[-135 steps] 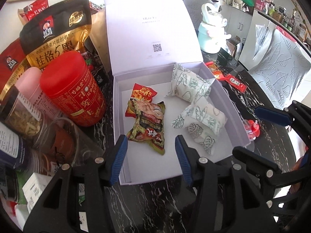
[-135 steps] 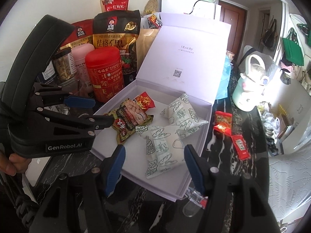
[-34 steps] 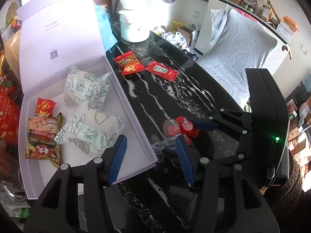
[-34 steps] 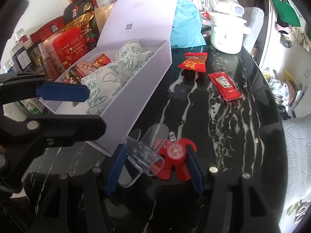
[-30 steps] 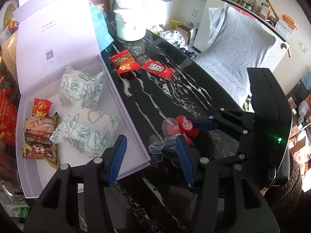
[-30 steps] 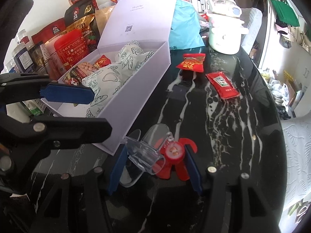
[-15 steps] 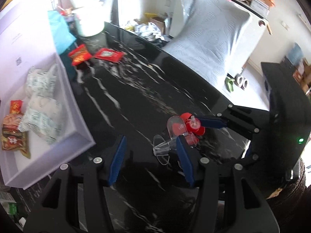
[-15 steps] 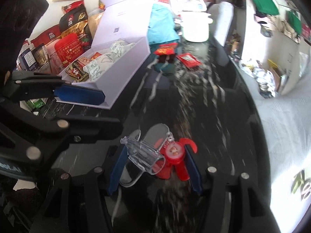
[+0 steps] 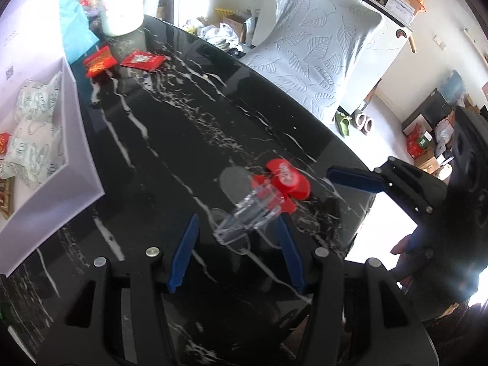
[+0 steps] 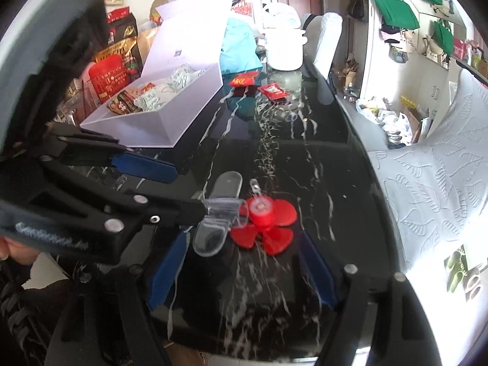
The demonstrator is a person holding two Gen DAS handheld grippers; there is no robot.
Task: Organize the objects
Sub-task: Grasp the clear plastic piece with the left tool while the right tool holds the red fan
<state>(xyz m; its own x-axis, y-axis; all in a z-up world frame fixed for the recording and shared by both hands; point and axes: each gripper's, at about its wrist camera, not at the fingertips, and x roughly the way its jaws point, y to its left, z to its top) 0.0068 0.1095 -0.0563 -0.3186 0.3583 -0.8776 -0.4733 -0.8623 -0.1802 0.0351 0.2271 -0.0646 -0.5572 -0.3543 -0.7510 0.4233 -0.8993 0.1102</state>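
left wrist view: left tongs (image 9: 233, 250) apart, the clear clip with red flower (image 9: 265, 201) lying on the bench (image 9: 170, 140) just ahead between their fingers. right wrist view: right tongs (image 10: 244, 268) likewise apart around the clip (image 10: 244, 219); best to close squarely on the clear body, since the smooth plastic looks liable to slip.

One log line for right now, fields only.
left gripper: open, at clear clip | right gripper: open, around red flower | box: open
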